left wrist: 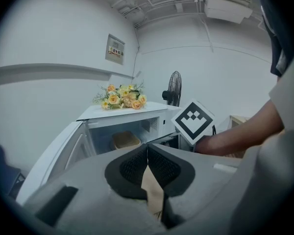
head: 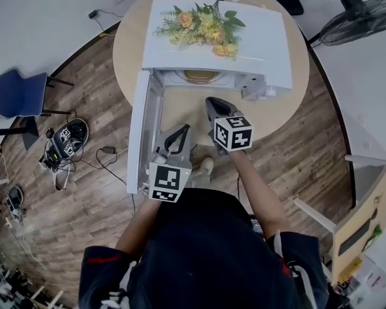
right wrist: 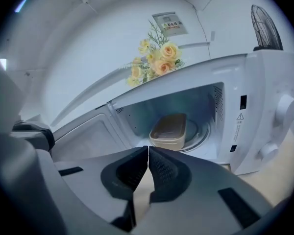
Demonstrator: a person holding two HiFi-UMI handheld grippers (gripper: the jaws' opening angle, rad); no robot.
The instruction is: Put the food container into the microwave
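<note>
Right gripper view: the food container (right wrist: 169, 130) is seen set inside the microwave (right wrist: 264, 77), so only the open door (right wrist: 83, 138) at the left is judged yet to be shut; the left gripper (left wrist: 147, 150) and right gripper (right wrist: 148, 152) are pressed together, empty

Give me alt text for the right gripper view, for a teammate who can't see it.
A beige food container sits inside the open white microwave, whose door stands open to the left. The right gripper, jaws shut and empty, points at the opening; flowers lie on top.
</note>
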